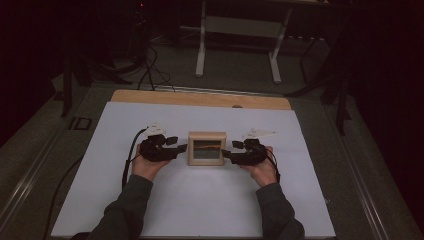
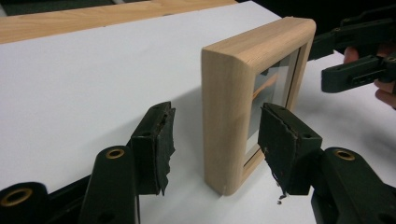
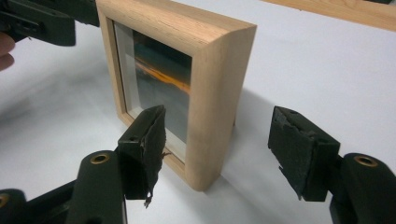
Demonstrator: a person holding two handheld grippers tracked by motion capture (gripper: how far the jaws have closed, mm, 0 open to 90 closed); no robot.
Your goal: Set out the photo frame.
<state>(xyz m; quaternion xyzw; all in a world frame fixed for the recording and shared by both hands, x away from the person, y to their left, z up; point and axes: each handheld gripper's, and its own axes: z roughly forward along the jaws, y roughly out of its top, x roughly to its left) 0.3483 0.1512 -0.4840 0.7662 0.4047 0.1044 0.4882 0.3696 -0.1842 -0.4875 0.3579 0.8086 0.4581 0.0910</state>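
A small light-wood picture frame [image 1: 206, 148] stands upright in the middle of the white sheet [image 1: 200, 200]. Its glass front holds a dark picture with an orange streak. My left gripper [image 1: 182, 148] is at the frame's left side and my right gripper [image 1: 226, 153] at its right side. In the left gripper view the open jaws [image 2: 217, 135] straddle the frame's edge [image 2: 229, 107], with a gap at each pad. In the right gripper view the jaws [image 3: 224, 144] likewise stand wide around the other edge [image 3: 212, 93], not pressing on it.
The white sheet lies on a wooden table whose bare strip [image 1: 200, 98] shows at the far edge. Beyond it stands a white desk frame [image 1: 237, 45], with cables [image 1: 150, 70] on the dark floor. A cable [image 1: 127, 160] trails from the left gripper.
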